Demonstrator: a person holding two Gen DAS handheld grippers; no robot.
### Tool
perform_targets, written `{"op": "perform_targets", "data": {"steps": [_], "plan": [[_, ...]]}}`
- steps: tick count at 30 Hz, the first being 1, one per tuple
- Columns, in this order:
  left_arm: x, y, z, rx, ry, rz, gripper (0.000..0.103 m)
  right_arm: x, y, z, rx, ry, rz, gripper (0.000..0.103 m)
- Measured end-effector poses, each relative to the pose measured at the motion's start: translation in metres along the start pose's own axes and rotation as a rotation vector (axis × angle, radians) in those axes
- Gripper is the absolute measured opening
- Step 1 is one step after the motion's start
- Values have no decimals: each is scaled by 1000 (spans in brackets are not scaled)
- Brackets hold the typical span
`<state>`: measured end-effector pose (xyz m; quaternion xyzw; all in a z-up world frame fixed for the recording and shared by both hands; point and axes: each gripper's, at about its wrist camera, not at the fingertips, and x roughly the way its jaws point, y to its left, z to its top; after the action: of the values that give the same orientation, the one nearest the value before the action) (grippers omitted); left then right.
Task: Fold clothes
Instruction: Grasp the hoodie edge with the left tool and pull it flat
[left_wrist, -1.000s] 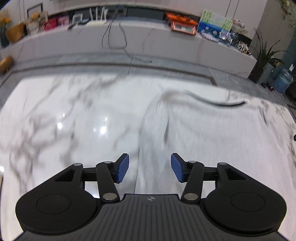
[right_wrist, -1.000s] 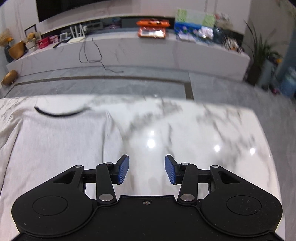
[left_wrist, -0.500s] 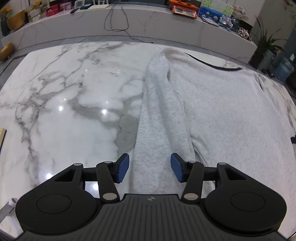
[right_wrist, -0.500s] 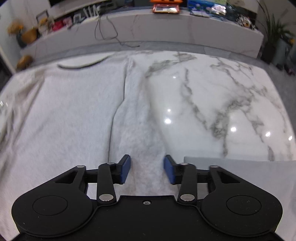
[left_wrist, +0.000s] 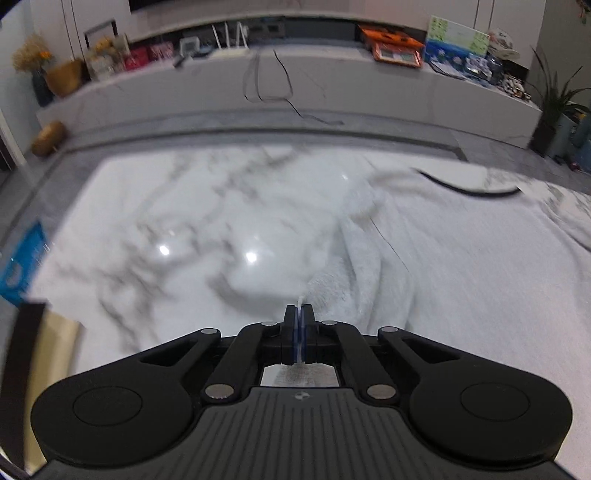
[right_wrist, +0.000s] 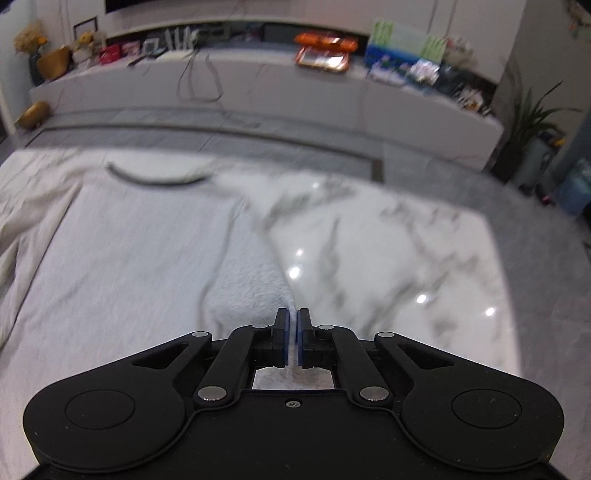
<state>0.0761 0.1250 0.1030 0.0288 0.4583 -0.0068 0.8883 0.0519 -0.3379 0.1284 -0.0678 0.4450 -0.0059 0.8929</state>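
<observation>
One grey sweatshirt (left_wrist: 461, 266), lying mostly flat on the marble surface (left_wrist: 192, 221), dark collar at 12 o'clock; no fold completed, all folds remaining. Two tongs: left tongs (left_wrist: 299, 314) clamped on the left sleeve cuff at 6 o'clock, right tongs (right_wrist: 293, 317) clamped on the right cuff. Judged stage: sleeves just gripped, first fold beginning.

The marble counter (left_wrist: 192, 229) is bare and glossy left of the grey sweater (left_wrist: 461, 277), giving open passage there. A blue packet (left_wrist: 22, 269) sits at its far left edge. In the right view, the counter (right_wrist: 406, 258) is also bare to the right of the sweater (right_wrist: 129, 258). Beyond the counter runs a strip of floor, then a long low shelf (right_wrist: 277, 92) crowded with boxes; a potted plant (right_wrist: 528, 125) stands at its right end.
</observation>
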Motion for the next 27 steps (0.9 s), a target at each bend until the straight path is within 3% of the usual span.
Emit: {"op": "perform_targets", "data": {"steps": [5, 8, 12, 15, 18, 23, 24, 27], "plan": [[7, 13, 32, 16, -43, 113, 1, 2, -23, 32, -24, -30, -155, 2], [20, 25, 50, 9, -45, 181, 1, 12, -44, 45, 28, -22, -194, 2], [52, 42, 63, -20, -9, 256, 1, 30, -56, 46, 59, -2, -159, 3], [71, 46, 63, -36, 11, 272, 1, 55, -60, 39, 116, 30, -55, 5], [80, 45, 60, -31, 15, 273, 6, 70, -53, 33, 124, 50, 2, 15], [75, 34, 61, 33, -69, 316, 17, 81, -25, 20, 41, 87, 81, 35], [70, 33, 61, 29, -95, 306, 17, 82, -21, 18, 24, 90, 81, 40], [58, 25, 62, 26, -122, 240, 17, 80, -17, 13, 21, 98, 79, 41]]}}
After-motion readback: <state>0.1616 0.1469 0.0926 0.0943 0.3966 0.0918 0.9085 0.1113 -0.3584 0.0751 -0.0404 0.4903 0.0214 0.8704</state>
